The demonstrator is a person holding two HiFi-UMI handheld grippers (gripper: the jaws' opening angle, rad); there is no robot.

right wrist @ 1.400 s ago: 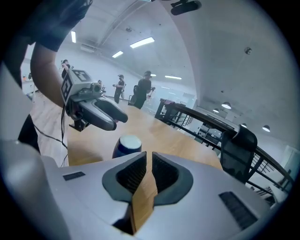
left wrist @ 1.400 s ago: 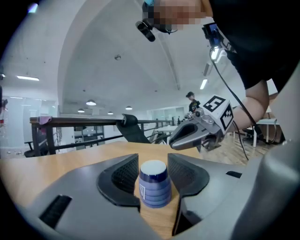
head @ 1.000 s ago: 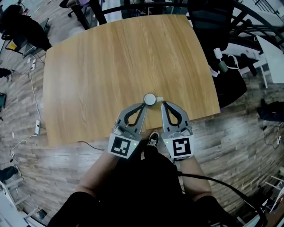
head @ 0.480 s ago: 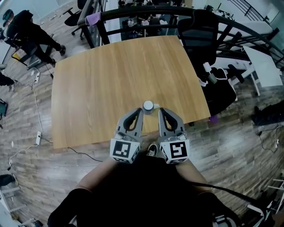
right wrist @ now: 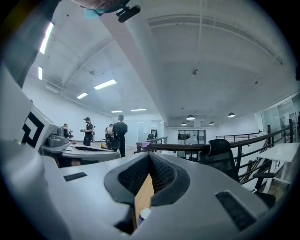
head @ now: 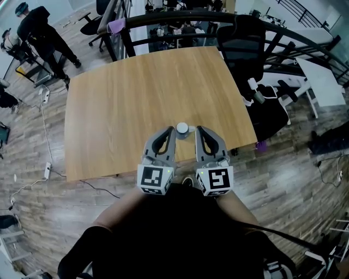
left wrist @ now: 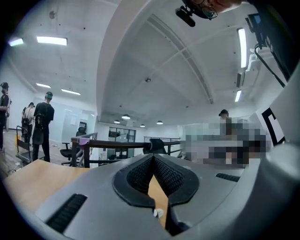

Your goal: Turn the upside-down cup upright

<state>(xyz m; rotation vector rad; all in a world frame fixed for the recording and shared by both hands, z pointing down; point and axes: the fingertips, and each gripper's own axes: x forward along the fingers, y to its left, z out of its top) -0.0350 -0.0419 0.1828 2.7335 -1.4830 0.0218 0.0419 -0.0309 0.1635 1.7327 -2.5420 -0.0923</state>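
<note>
Both grippers have come up off the table and drawn back toward the person's body since a second ago, and the table now shows smaller and farther below; the cup stands near the table's near edge as before. Nearest, the left gripper (head: 170,131) and right gripper (head: 199,129) hang side by side and level, pointing away from the person, a little apart from each other. Each has its jaws pressed together at the tips with nothing between the pads. Each gripper's own view shows only a sliver of table and a speck of cup through the slot below the pads.

The cup (head: 182,129) shows between the two tips in the head view as a small pale round seen end-on, so its long axis stands vertical on the table (head: 136,92). It lies ahead of and below both grippers. In the left gripper view it sits low and a little right of the closed jaws, and in the right gripper view low and a little left. Neither hand is plainly nearer, since the cup sits about midway. Whether the round on top is the base or the open mouth is too small to tell. So the scene fits a cup standing on its rim with the grippers held above it, and equally a cup set on its base with the grippers lifted clear.

Beyond the table's far edge are a railing (head: 158,16) and a chair (head: 242,38), and a person (head: 38,27) stands at far left
</note>
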